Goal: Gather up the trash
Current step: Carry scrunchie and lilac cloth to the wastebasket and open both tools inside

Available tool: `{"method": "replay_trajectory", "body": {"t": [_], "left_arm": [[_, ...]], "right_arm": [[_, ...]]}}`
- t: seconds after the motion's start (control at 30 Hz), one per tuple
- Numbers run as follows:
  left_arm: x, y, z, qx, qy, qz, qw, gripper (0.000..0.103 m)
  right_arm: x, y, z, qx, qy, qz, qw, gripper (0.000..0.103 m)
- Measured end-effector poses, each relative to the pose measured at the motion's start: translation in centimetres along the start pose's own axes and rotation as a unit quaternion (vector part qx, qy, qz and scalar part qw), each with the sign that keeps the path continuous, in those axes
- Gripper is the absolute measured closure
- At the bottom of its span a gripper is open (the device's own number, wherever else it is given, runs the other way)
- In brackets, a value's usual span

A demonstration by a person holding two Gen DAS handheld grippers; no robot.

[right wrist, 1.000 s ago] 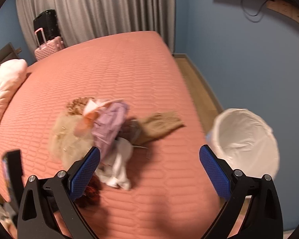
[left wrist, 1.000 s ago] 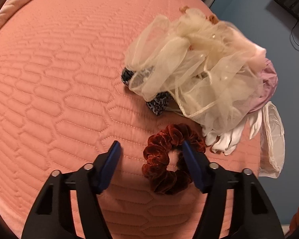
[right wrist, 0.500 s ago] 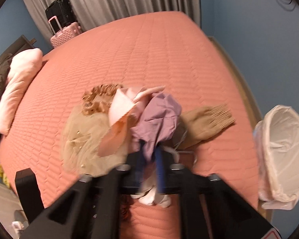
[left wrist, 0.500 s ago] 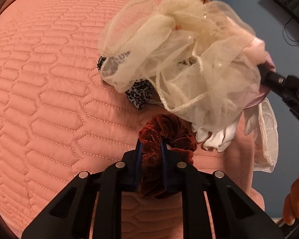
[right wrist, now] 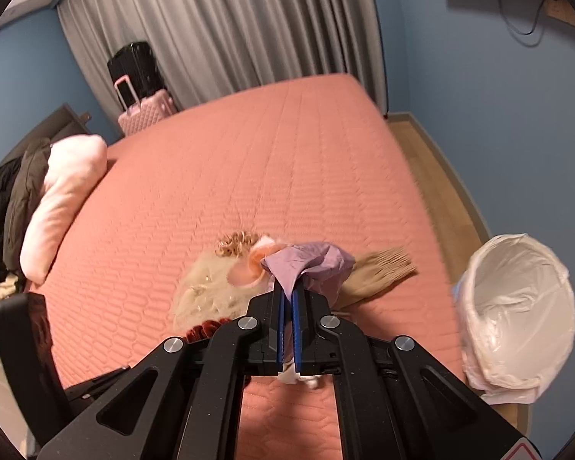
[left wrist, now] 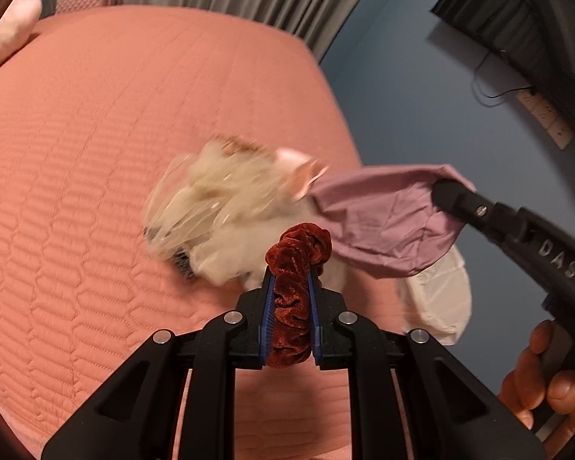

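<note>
My left gripper is shut on a dark red velvet scrunchie, held a little above the pink quilted bed. My right gripper is shut on a purple cloth, which stretches up from the pile; in the left wrist view its fingertip pinches the cloth's edge. Left on the bed are cream tulle, a peach scrap, a spotted scrunchie, a white cloth and a tan sock. The pile is motion-blurred.
A bin with a white liner stands on the floor off the bed's right edge. A pink pillow and dark clothes lie at the left. Suitcases stand by the grey curtain. A hand holds the right gripper's handle.
Both grippers closed, the left on the red scrunchie, the right on the purple cloth. Both have since risen, lifting the scrunchie off the bed and pulling the cloth out of the pile.
</note>
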State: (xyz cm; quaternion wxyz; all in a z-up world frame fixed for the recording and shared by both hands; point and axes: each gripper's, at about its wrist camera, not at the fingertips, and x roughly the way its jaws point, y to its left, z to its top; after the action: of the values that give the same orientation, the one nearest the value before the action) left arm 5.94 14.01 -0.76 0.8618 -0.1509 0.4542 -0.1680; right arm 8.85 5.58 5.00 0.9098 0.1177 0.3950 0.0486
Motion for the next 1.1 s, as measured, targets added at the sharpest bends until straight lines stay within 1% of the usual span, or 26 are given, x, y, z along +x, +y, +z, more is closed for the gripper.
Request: {"method": "replay_trajectory", "body": {"t": [0.07, 0.1, 0.2, 0.27, 0.37, 0.5, 0.53, 0.77, 0.93, 1.1], "left_arm": [[-1.0, -0.9, 0.9, 0.010, -0.009, -0.012, 0.9998, 0.088], [-1.6, -2.0, 1.2, 0.018, -0.015, -0.018, 0.9996, 0.088], [-2.0, -4.2, 2.3, 0.035, -0.020, -0.032, 0.9987, 0.088], [-3.0, -4.3, 2.9, 0.042, -0.021, -0.041, 0.9981, 0.088], [-3.1, -5.9, 3.6, 0.060, -0.022, -0.048, 0.9968, 0.088], [-2.9, -7.4, 2.4, 0.077, -0.017, -0.054, 0.9954, 0.088], [-1.7, -7.5, 2.2, 0.082, -0.014, -0.054, 0.9951, 0.088], [0.9, -12.1, 2.4, 0.120, 0.001, -0.063, 0.9907, 0.088], [2.6, -15.2, 2.3, 0.155, 0.011, -0.074, 0.9851, 0.088], [5.2, -18.0, 2.4, 0.171, 0.030, -0.095, 0.9802, 0.088]], "right_arm": [[-1.6, -0.5, 0.3, 0.005, -0.010, -0.003, 1.000, 0.100], [-2.4, -0.9, 0.4, 0.008, -0.017, -0.005, 1.000, 0.100], [-4.8, -2.3, 0.9, 0.015, -0.037, -0.011, 0.999, 0.100], [-6.4, -3.4, 1.4, 0.020, -0.051, -0.017, 0.998, 0.100], [-8.3, -5.2, 1.9, 0.027, -0.069, -0.027, 0.997, 0.100], [-10.6, -7.1, 2.4, 0.033, -0.088, -0.043, 0.995, 0.100], [-11.2, -7.7, 2.4, 0.037, -0.093, -0.048, 0.994, 0.100], [-12.3, -11.4, 2.2, 0.061, -0.106, -0.079, 0.989, 0.100], [-12.1, -14.7, 2.2, 0.082, -0.098, -0.094, 0.987, 0.100], [-11.7, -17.8, 2.0, 0.094, -0.091, -0.112, 0.985, 0.100]]}}
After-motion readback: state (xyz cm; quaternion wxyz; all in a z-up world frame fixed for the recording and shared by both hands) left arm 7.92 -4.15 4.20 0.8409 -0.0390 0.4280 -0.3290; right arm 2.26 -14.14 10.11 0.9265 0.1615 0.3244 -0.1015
